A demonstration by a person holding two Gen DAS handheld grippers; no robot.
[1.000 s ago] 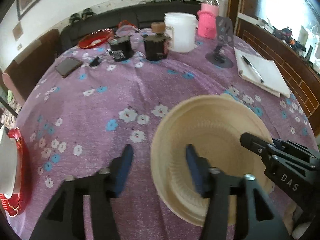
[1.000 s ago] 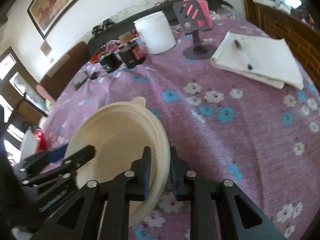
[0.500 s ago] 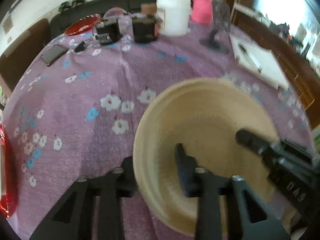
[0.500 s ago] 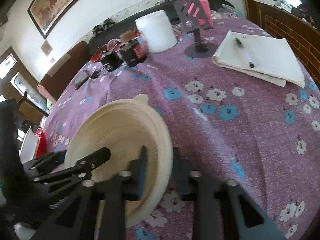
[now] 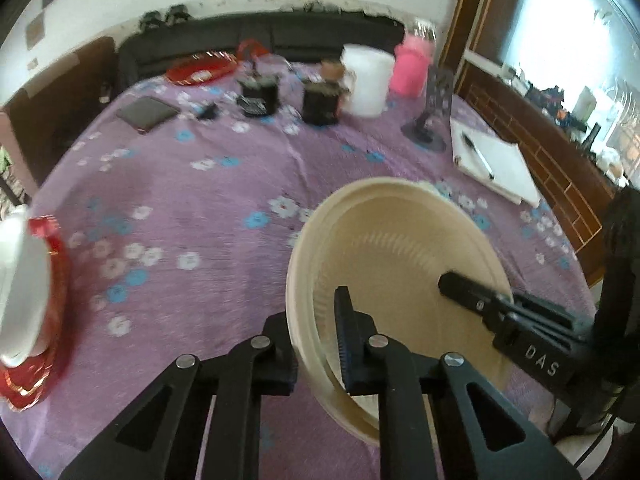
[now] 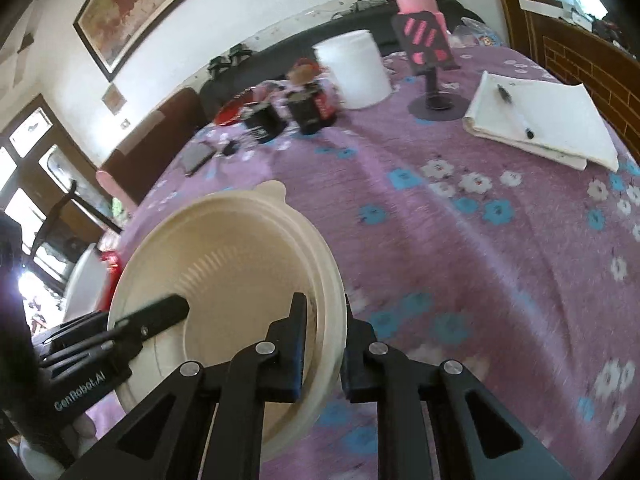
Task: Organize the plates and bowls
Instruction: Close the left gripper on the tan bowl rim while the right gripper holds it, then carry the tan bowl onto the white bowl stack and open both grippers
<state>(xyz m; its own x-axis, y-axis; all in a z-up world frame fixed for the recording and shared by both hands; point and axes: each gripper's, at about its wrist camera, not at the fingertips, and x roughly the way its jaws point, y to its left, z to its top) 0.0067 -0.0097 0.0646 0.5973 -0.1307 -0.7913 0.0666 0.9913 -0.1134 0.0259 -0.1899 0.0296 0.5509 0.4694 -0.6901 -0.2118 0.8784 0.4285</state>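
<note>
Cream paper plates [image 5: 400, 264] are gripped on opposite rims by left tongs [image 5: 316, 344] and right tongs [image 6: 322, 344], tilted above the desk [image 5: 208, 184]; a transfer toward the red tray [image 5: 44, 320] is probably called for next.

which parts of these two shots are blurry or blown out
Left wrist view: the red tray and white dish at the left edge are motion-smeared, and the window is blown out. Right wrist view: the tablecloth near the jaws smears, the notebook stays sharp, and the left-edge window glares white.
</note>
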